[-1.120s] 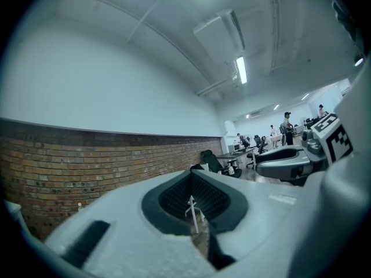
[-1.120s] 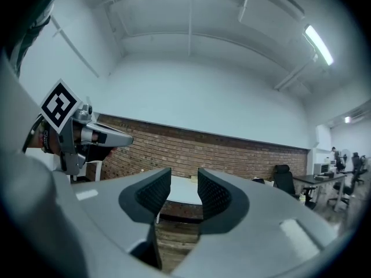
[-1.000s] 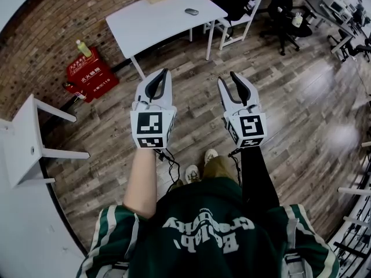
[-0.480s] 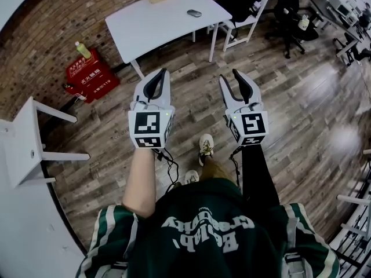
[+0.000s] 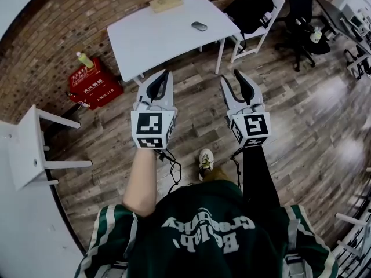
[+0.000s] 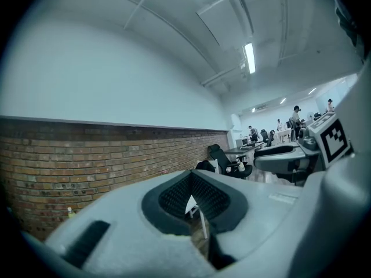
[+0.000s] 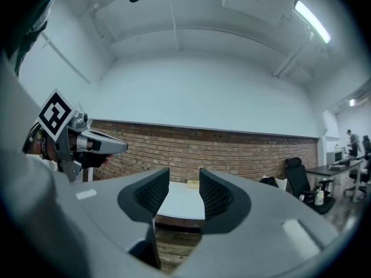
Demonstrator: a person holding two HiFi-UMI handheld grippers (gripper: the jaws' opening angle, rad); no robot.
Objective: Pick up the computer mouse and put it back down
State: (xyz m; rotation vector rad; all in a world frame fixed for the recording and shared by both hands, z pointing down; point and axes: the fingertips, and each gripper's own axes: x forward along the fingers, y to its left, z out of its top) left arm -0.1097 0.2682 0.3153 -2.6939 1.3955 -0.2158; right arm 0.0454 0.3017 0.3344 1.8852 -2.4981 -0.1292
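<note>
Head view first: the computer mouse [image 5: 199, 26] is sitting on the white table [image 5: 151, 42], toward its right end, with bare tabletop all around it. It's lying far ahead of both grippers and pretty much between their two lines, so neither hand is looking clearly nearer. Its long axis seems to be running roughly left to right with a slight slant, though it's small here. The left gripper [image 5: 164, 76] is showing its jaws closed together. The right gripper [image 5: 232, 77] is showing a modest gap. A wooden block [image 5: 166, 3] is resting at the table's far edge, well apart from the mouse. A chair with a black bag [image 5: 252, 7] is crowding the table's right end, so I'm guessing the near long edge is the open way in. Nothing but wood floor [image 5: 197, 114] is lying between the grippers and the table.

Left gripper view: the pads are meeting with only a sliver of daylight and nothing caught in them. No mouse in sight, just a brick wall [image 6: 87, 155] and office beyond.

Right gripper view: the jaws have just been opening and are standing moderately apart with nothing between them. The tabletop is showing through the gap, but the mouse isn't showing. I'd say this is the hand lining up for the grab.
</note>
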